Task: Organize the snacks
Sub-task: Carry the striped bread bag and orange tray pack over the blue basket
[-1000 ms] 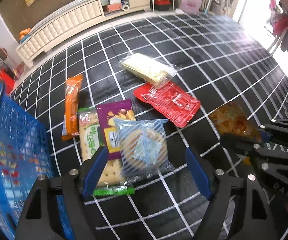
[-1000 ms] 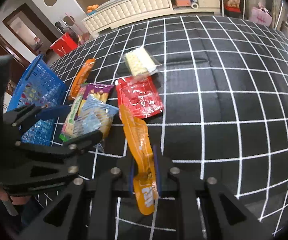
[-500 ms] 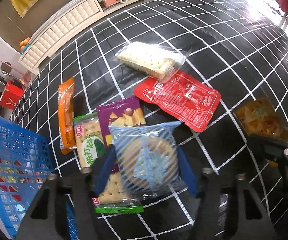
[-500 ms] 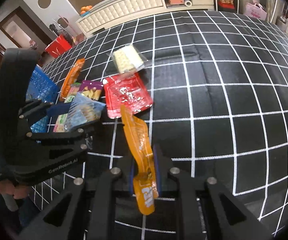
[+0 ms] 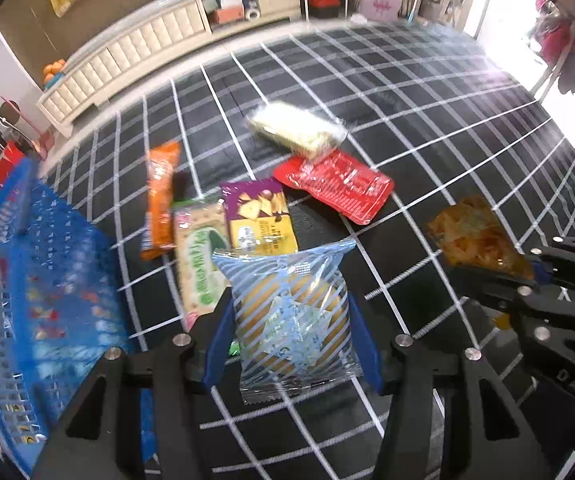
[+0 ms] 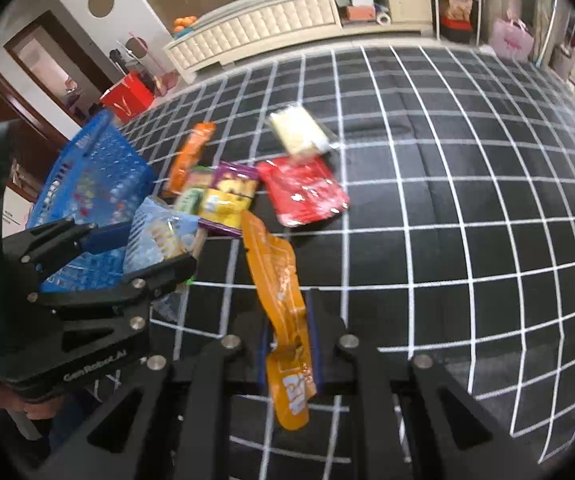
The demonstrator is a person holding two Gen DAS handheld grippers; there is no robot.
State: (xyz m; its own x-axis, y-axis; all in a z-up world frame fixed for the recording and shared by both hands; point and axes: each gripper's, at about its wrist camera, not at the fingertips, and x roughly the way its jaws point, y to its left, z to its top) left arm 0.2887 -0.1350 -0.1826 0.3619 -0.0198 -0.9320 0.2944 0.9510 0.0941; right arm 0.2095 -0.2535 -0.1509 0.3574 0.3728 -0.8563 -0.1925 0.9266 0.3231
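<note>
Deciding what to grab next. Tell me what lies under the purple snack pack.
The purple snack pack overlaps the green cracker packet, which lies on the black grid cloth. What else its lower end covers cannot be seen: the striped blue biscuit bag hides it.

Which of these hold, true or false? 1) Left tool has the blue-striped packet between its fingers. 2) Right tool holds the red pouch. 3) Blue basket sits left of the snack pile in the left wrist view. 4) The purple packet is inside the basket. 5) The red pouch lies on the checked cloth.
1) True. The blue-striped packet sits between the fingers of the left tool, whose jaws are closing on it.
2) False. The right tool grips an orange pouch; the red pouch lies free.
3) True. The blue basket is at the left.
4) False. The purple packet lies on the checked cloth, outside the basket.
5) True.
</note>
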